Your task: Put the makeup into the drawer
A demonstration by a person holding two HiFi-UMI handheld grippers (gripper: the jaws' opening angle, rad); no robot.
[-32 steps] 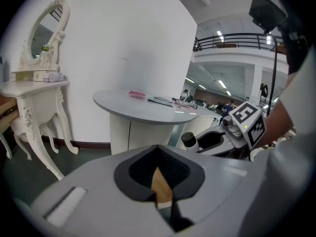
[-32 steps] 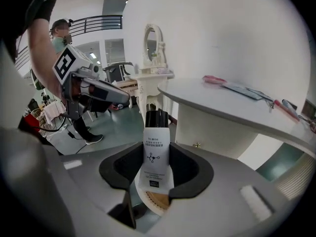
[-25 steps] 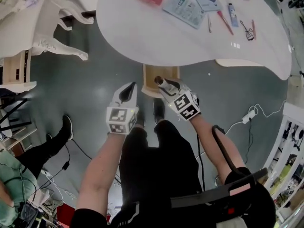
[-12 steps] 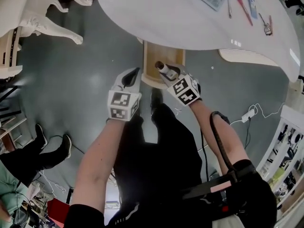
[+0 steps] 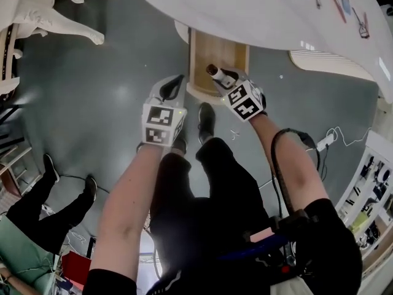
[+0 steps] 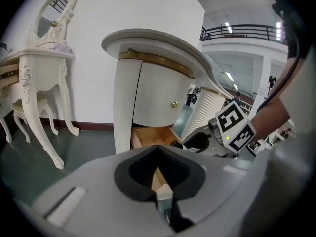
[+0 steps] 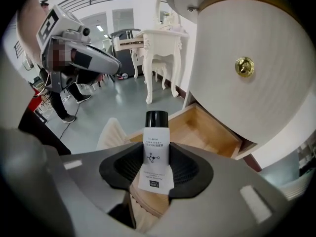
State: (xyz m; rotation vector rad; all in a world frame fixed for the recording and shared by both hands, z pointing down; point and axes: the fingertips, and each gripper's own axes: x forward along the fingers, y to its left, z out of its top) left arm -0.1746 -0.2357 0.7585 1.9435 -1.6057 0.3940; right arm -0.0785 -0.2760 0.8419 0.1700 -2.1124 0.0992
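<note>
Head view steeply down; gripper views toward shared drawer [image 5: 218,57]

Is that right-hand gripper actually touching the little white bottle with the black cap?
Touching. The right gripper view shows the right gripper with its dark pads pressed against both sides of the white bottle, with no gap.

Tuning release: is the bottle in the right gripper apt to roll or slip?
The bottle looks round and smooth, so probably rolls if laid flat in the drawer. Tall and narrow, likely tips if stood.
</note>
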